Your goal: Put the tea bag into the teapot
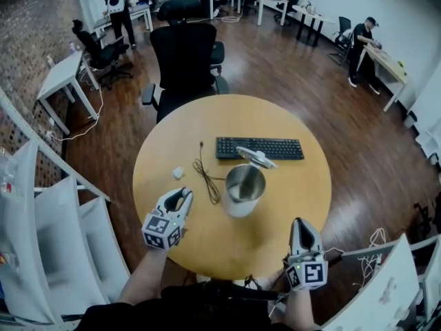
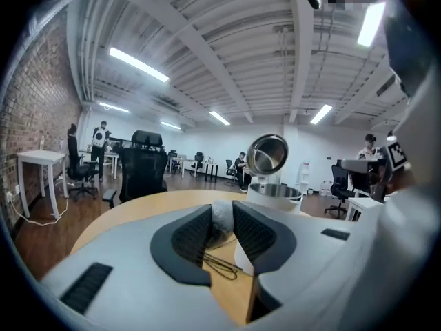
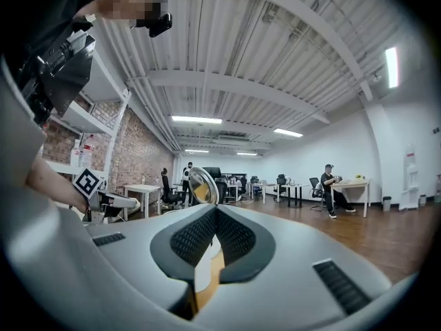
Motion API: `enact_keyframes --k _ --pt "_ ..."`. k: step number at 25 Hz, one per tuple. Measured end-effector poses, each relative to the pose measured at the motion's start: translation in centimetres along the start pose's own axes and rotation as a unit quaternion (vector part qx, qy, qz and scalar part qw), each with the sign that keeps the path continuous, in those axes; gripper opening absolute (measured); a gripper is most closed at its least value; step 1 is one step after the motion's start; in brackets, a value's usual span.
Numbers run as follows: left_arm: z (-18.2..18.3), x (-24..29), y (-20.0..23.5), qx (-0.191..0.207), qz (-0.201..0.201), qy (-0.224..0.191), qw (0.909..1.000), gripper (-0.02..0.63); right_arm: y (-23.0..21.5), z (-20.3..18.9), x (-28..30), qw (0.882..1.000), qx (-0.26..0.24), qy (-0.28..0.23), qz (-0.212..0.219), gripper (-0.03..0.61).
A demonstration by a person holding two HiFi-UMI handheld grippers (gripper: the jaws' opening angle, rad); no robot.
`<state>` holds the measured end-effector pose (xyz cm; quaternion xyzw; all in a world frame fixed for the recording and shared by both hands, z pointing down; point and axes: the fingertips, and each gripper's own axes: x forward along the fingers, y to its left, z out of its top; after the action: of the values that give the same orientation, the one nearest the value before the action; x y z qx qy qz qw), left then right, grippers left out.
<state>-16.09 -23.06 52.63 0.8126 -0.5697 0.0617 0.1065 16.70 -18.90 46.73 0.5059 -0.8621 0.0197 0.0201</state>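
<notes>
Left claw: pads pressed on a small pale soft tea bag, pinched near the pad tips.
Right claw: pads pressed together with nothing between them, low at the near edge, well right of the left claw.
Step in hand: judged as grasp made, carry to the pot not begun.
Thin black cable: lies looped on the surface just ahead of the left claw, between it and the pot.
Small white scrap: just beyond the left claw; cannot tell what it is.
Shiny steel teapot: ahead and right of the left claw, hinged lid tipped up, mouth open.
Next move: likely lift clear of the cable, bring the bag over the open mouth short of the raised lid, then let go.
Worktop: round, pale wood.
Black keyboard: beyond the pot.
Black office chair: past the far edge.
Room: dark wood floor, white desks, people at them far off.
</notes>
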Motion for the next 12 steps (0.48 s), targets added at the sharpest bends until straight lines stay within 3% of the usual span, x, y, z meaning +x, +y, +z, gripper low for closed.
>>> enact_keyframes --k 7,12 --pt "8.7 -0.2 -2.0 0.035 -0.020 -0.096 0.9946 0.086 -1.6 5.6 1.1 0.998 -0.033 -0.057 -0.014 0.008" --pt "9.6 0.7 -4.0 0.046 -0.044 -0.100 0.9929 0.086 -1.9 6.3 0.4 0.996 -0.028 -0.085 -0.016 0.008"
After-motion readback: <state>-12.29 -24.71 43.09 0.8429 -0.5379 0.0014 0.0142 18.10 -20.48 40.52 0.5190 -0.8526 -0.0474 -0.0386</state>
